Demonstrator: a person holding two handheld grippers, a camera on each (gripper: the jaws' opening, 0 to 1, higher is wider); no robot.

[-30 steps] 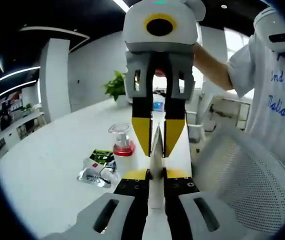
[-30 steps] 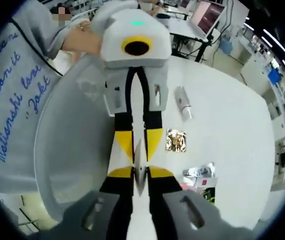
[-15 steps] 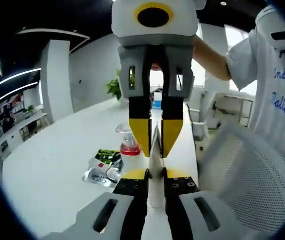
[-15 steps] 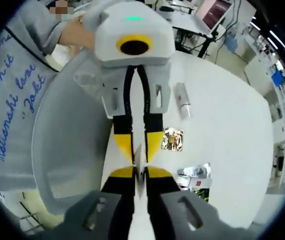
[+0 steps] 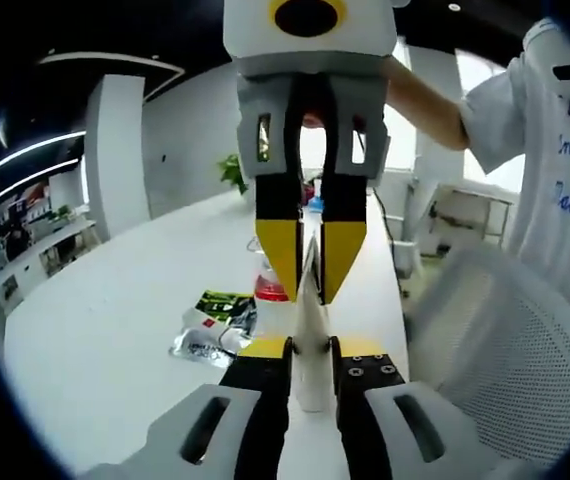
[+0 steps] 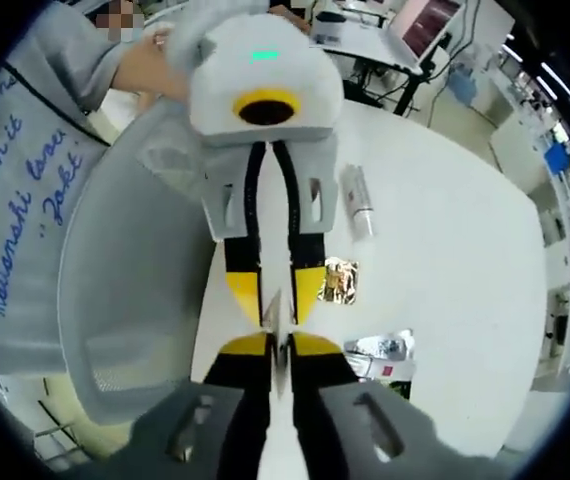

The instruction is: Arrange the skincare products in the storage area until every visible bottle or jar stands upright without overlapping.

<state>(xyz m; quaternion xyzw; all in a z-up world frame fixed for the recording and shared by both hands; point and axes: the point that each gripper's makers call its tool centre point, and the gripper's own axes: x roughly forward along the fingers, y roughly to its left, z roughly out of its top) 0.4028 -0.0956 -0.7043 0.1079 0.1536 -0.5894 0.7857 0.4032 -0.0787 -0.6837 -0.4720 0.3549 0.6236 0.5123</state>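
A red-collared pump bottle [image 5: 268,296] stands upright on the white table [image 5: 115,330], half hidden behind the left gripper [image 5: 309,345] and right gripper [image 6: 278,347], both clenched tip to tip. A silver tube [image 6: 357,201] lies flat; sachets [image 5: 208,325] lie beside the bottle.

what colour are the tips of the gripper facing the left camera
Yellow: the right gripper has yellow jaw tips on black stems, clearest in the left gripper view.

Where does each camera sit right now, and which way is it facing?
Left gripper view: rides the left gripper, looking level along the white table at the right gripper; sleeve at right.
Right gripper view: rides the right gripper, looking down at the table, silver bottle lying flat; left gripper opposite.
Shared: fingers tip to tip, mesh chair.
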